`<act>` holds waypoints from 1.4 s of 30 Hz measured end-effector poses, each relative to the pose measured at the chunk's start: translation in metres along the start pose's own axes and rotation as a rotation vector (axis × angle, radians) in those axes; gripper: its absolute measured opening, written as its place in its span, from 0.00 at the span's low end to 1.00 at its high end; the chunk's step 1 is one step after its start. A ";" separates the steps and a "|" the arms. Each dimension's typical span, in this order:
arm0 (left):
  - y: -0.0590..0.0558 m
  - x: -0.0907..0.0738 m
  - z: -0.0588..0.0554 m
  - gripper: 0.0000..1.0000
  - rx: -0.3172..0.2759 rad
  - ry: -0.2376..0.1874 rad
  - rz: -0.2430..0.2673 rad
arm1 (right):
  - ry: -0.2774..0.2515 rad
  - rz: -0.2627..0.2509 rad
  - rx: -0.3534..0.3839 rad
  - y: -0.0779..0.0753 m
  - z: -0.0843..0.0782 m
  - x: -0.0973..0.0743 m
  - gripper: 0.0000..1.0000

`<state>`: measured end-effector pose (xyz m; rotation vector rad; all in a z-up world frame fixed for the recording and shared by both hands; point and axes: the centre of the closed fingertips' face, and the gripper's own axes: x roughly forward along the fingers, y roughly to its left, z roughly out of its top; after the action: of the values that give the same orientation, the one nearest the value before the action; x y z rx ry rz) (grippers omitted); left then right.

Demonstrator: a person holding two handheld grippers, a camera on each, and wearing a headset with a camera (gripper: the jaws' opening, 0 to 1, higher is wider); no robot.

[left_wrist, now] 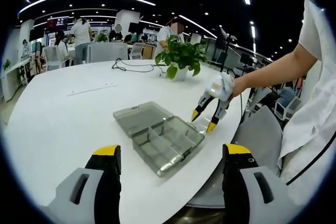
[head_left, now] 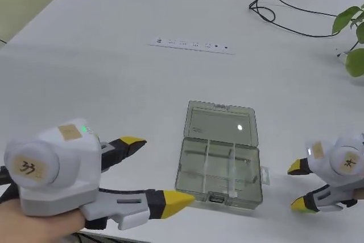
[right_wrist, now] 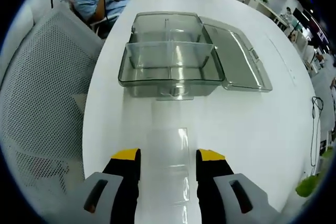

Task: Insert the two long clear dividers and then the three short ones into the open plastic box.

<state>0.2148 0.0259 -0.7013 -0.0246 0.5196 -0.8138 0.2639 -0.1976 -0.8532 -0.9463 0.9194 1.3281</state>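
Note:
The open clear plastic box (head_left: 219, 176) sits near the table's front edge, its lid (head_left: 222, 122) laid flat behind it. Clear dividers stand inside it, crossing each other. In the right gripper view the box (right_wrist: 170, 66) is straight ahead. A clear divider strip (right_wrist: 170, 161) lies flat on the table between my right gripper's (right_wrist: 168, 156) jaws without touching them. My right gripper (head_left: 297, 186) is open just right of the box. My left gripper (head_left: 154, 170) is open and empty at the box's left. The left gripper view has the box (left_wrist: 163, 137) and the right gripper (left_wrist: 203, 119) beyond it.
A white power strip (head_left: 190, 44) lies mid-table, with a black cable (head_left: 273, 9) and a green plant (head_left: 352, 32) at the far right. A mesh chair (right_wrist: 42, 103) stands beside the table edge. People sit in the background.

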 end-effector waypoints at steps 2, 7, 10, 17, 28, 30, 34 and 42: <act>0.000 -0.001 -0.001 0.80 0.001 0.003 -0.001 | 0.007 0.006 -0.021 0.000 0.000 0.004 0.43; 0.004 -0.005 0.001 0.80 0.005 0.008 0.006 | -0.007 0.013 0.001 -0.004 0.003 0.002 0.42; 0.008 -0.007 0.006 0.80 0.006 -0.002 0.014 | -0.008 0.018 -0.001 -0.004 0.002 0.002 0.41; 0.011 -0.009 0.008 0.80 0.015 -0.003 0.018 | 0.008 0.019 -0.015 -0.001 0.001 0.001 0.34; 0.007 -0.008 0.007 0.80 0.029 0.007 0.006 | -0.015 -0.012 0.006 0.000 0.001 0.000 0.33; 0.006 -0.007 0.009 0.80 0.030 0.004 0.002 | -0.014 -0.020 0.011 0.000 0.001 0.000 0.33; 0.003 -0.008 0.010 0.80 0.039 0.005 -0.005 | -0.023 -0.036 0.011 0.001 0.002 -0.004 0.32; -0.001 -0.008 0.014 0.80 0.057 0.004 -0.017 | -0.064 -0.079 0.012 0.002 0.013 -0.020 0.32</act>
<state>0.2161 0.0286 -0.6852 0.0255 0.5002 -0.8451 0.2607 -0.1925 -0.8304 -0.9172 0.8322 1.2776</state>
